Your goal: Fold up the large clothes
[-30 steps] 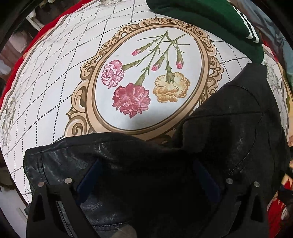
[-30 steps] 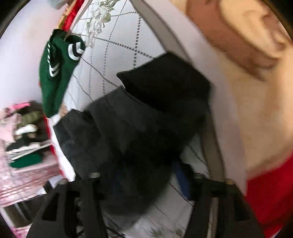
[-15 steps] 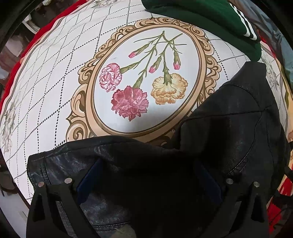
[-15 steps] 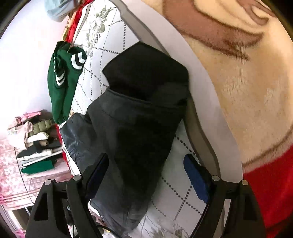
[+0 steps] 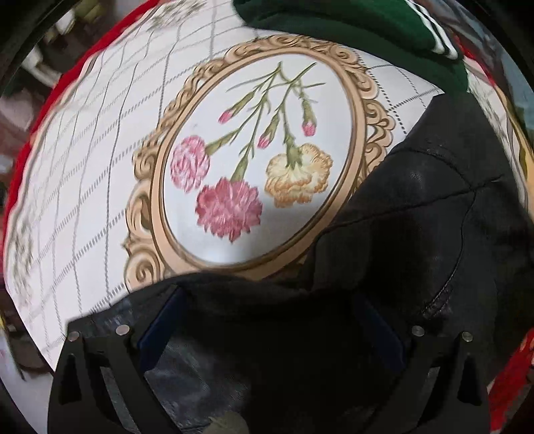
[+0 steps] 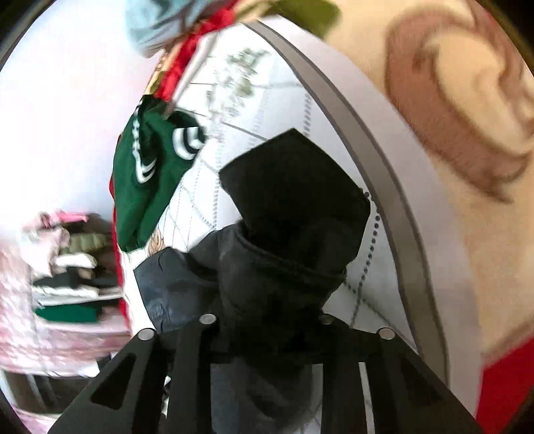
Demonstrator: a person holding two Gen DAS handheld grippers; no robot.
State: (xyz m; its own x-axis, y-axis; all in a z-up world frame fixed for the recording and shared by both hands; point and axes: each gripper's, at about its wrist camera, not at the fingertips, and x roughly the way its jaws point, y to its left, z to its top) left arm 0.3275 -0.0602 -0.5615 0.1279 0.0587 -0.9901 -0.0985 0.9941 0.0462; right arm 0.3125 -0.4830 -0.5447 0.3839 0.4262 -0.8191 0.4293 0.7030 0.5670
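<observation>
Right gripper (image 6: 263, 337): jaws have just been closing and now stand narrow, pinched on a fold of the black jacket (image 6: 287, 240). The pads themselves are hidden by the cloth bunched between them. Past the jaws the jacket lies on the quilted bed cover (image 6: 267, 96), its black hood farthest out. Left of the jaws and beyond, a green garment (image 6: 147, 187) with white stripes hangs over the bed's edge; folded clothes (image 6: 66, 277) are stacked on a shelf farther left, blurred. To the right, a cream blanket (image 6: 450, 167), cut off by the frame.

Left gripper (image 5: 263, 330): jaws stand wide, blue pads partly buried in jacket cloth (image 5: 417, 217); whether they press it cannot be told. Only this view shows the flower medallion (image 5: 253, 173) printed on the cover just beyond the jacket's edge. The green garment (image 5: 350, 23) lies farthest, cut off at the top. Edges smeared by motion.
</observation>
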